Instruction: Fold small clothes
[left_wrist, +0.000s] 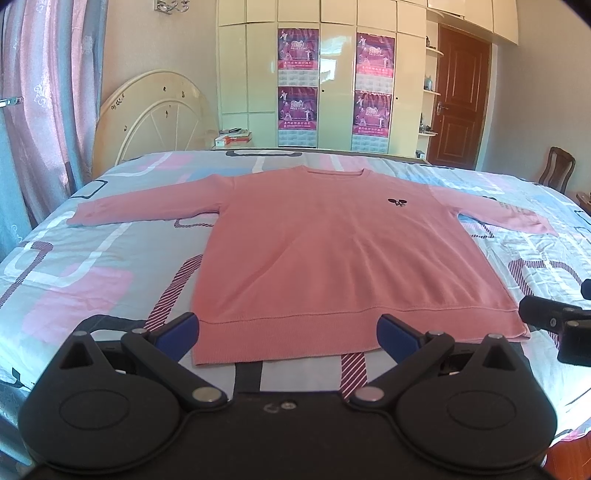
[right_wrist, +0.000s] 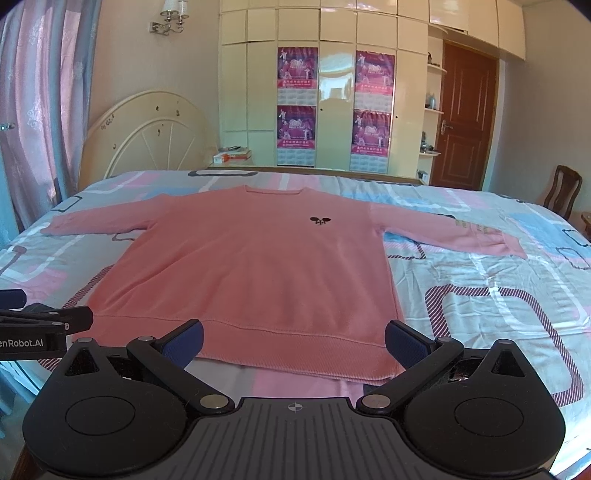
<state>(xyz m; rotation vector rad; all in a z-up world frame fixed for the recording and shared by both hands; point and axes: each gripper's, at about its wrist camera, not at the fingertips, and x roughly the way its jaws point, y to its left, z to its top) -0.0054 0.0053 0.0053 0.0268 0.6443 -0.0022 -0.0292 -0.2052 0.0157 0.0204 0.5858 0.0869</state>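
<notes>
Pink sweater (left_wrist: 332, 251) lies flat on our bed (left_wrist: 92, 258), hem nearest, collar pointing away, just ahead of our left gripper (left_wrist: 288, 330) and right gripper (right_wrist: 293, 341), both wide open, empty.

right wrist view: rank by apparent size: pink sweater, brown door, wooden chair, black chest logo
1. pink knit sweater
2. brown panelled door
3. dark wooden chair, partly hidden by the bed
4. small black chest logo

The sweater's nearness inflates it.

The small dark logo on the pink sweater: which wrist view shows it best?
The right wrist view: the logo sits near the frame's centre, its shape fairly clear against the sweater. The left wrist view shows the same logo off to the right, similar in size, further from the picture's middle.
</notes>
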